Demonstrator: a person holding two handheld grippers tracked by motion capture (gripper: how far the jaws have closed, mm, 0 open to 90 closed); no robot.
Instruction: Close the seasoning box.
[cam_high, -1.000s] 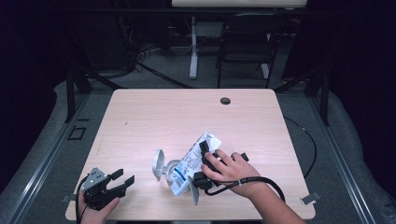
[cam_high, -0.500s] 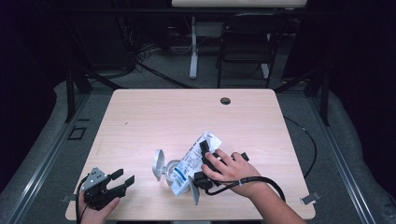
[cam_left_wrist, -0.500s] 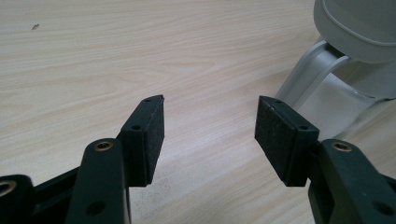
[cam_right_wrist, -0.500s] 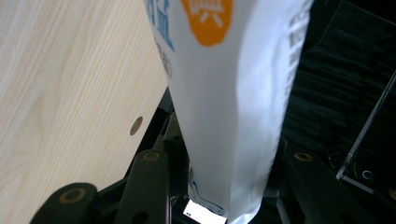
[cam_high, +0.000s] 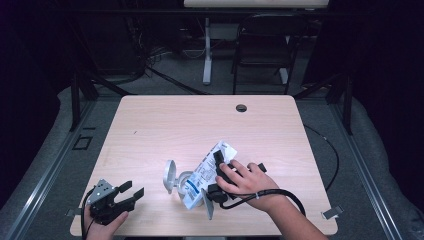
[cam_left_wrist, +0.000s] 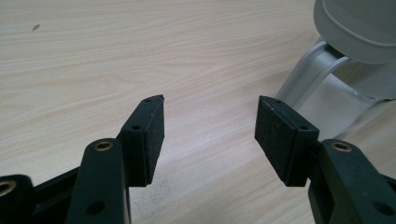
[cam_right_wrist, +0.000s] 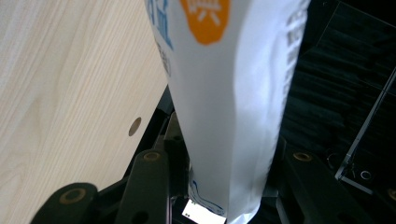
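Observation:
A white pouch (cam_high: 206, 170) with blue print and an orange badge leans tilted over a small grey container (cam_high: 184, 181) whose round flip lid (cam_high: 169, 176) stands up. My right gripper (cam_high: 216, 176) is shut on the pouch from the right side, with a hand around the gripper. In the right gripper view the pouch (cam_right_wrist: 229, 93) fills the space between the jaws, which press on both its sides. At the table's front left corner my left gripper (cam_high: 132, 189) is open with nothing between its pads (cam_left_wrist: 149, 135), pointing toward the grey lid (cam_left_wrist: 359, 28).
The light wooden table (cam_high: 175, 125) has a round cable hole (cam_high: 241, 108) near its far edge. A black cable (cam_high: 280, 192) loops from the right gripper. A chair and stand legs sit beyond the table on the dark floor.

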